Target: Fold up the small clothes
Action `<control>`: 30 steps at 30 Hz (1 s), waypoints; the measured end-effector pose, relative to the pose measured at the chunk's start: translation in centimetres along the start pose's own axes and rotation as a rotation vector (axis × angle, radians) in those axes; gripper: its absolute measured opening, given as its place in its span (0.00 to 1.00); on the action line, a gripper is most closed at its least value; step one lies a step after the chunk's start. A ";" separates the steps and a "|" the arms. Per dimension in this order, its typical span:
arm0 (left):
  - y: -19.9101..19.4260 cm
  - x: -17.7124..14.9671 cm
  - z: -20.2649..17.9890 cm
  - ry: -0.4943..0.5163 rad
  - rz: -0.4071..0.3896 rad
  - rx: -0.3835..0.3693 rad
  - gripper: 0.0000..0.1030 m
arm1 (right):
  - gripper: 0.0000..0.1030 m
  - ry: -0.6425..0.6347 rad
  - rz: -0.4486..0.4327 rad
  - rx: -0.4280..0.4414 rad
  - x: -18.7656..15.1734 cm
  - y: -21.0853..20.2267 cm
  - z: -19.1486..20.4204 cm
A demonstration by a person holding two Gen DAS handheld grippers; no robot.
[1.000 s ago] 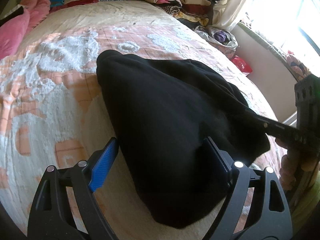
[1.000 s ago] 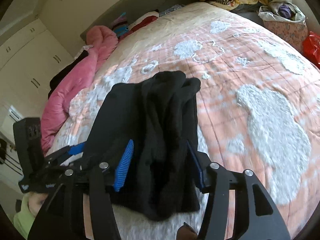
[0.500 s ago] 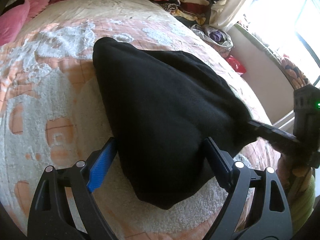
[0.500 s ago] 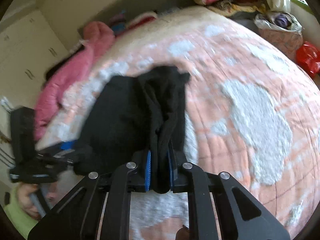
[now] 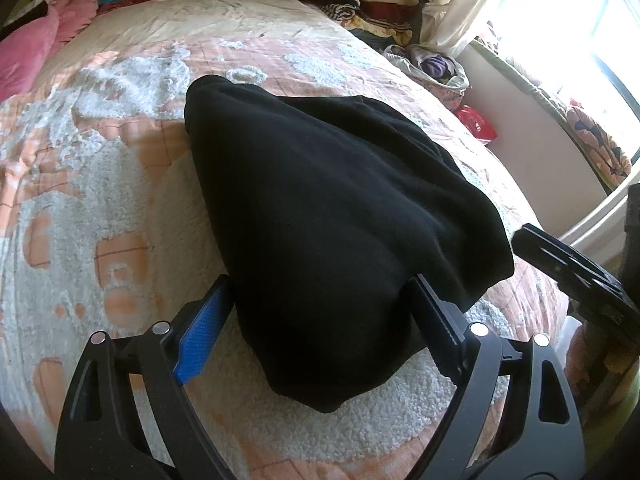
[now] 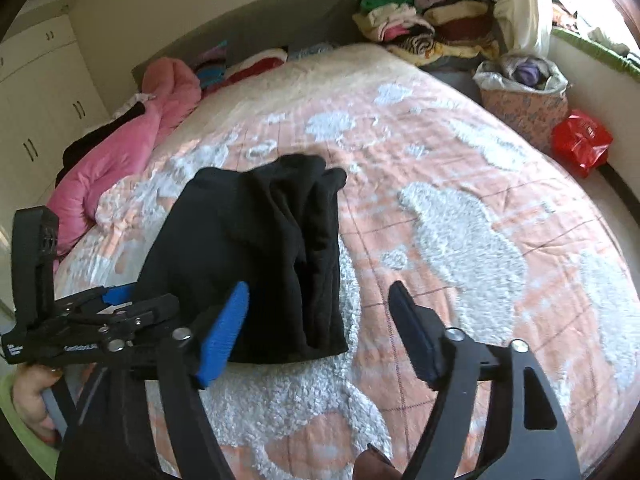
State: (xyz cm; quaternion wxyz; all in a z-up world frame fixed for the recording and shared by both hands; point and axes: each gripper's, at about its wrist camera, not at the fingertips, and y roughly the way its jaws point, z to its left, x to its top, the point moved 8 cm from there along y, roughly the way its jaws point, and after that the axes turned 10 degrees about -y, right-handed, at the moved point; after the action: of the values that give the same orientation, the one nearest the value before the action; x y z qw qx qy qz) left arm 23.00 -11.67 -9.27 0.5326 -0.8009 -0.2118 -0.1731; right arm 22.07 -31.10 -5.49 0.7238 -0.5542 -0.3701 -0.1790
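A black garment (image 5: 328,208) lies folded on the peach and white bedspread (image 5: 100,184). My left gripper (image 5: 320,312) stands wide, its fingers on either side of the garment's near end, the cloth bulging between them without a visible pinch. In the right wrist view the garment (image 6: 256,248) shows bunched folds along its right side, and the left gripper (image 6: 116,300) sits at its left edge. My right gripper (image 6: 318,292) is drawn back from the garment's near right corner; its jaws are opening and the pads touch nothing. Its tip (image 5: 536,244) shows at the right of the left wrist view.
A pink jacket (image 6: 132,140) lies along the bed's left side. Stacked folded clothes (image 6: 424,28) sit at the headboard corner. A bag of laundry (image 6: 524,92) and a red bag (image 6: 580,140) stand on the floor by the window. White wardrobes (image 6: 36,92) line the left wall.
The right gripper shut on the garment's bunched right edge half a second ago, then let it go, opened wide and pulled back. The left gripper stayed put.
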 end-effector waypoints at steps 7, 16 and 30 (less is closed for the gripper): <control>-0.8 -0.1 -0.1 -0.003 -0.013 -0.010 0.79 | 0.92 -0.012 -0.058 -0.056 0.4 -2.5 0.1; -2.4 0.2 -0.4 -0.003 -0.048 -0.013 0.91 | 0.96 -0.005 -0.063 -0.104 0.3 -3.3 -0.3; -5.8 0.1 0.1 0.001 -0.116 -0.005 0.91 | 0.96 -0.025 -0.118 -0.096 1.5 -5.4 1.1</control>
State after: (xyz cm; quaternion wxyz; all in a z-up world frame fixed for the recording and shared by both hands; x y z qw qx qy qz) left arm 20.08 -9.53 -4.70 0.5199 -0.7885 -0.2571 -0.2045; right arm 19.04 -31.55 -0.64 0.6799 -0.5677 -0.4023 -0.2318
